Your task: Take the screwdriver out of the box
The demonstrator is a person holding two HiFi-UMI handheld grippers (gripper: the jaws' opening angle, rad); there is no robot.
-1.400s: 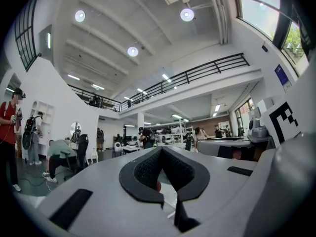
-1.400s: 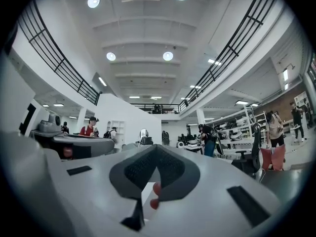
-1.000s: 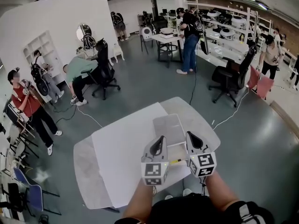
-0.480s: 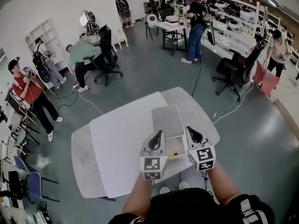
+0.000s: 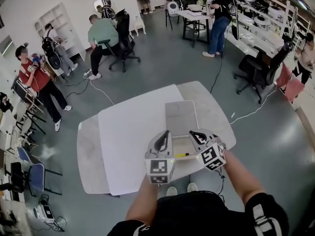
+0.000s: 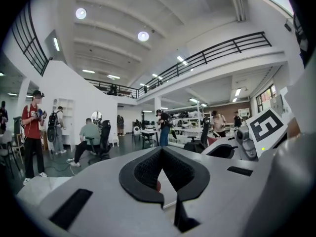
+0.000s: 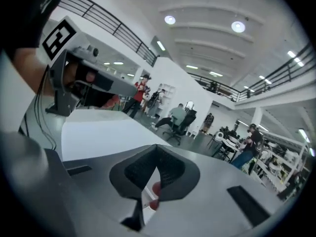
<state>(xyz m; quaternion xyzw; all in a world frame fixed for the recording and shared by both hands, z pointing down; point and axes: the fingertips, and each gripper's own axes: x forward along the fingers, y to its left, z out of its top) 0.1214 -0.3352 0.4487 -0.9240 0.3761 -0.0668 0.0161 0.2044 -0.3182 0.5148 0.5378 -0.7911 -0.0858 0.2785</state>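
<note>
Over the open box (image 5: 181, 144), both grippers hover, and the screwdriver (image 5: 181, 155) lies inside between them.
On my head view the left gripper (image 5: 166, 134) sits at the box's 8 o'clock and the right gripper (image 5: 193, 132) at its 4 o'clock. Each gripper view shows its fingers clenched tip to tip on nothing: left (image 6: 161, 150), right (image 7: 157, 147). A small red bit shows through the gap under each pair of tips; I can't tell what it is. The yellow screwdriver lies crosswise, 9 to 3 o'clock, at the box's 6 o'clock end. The box rests on a white sheet (image 5: 129, 136) spread across the grey table (image 5: 90, 151).
</note>
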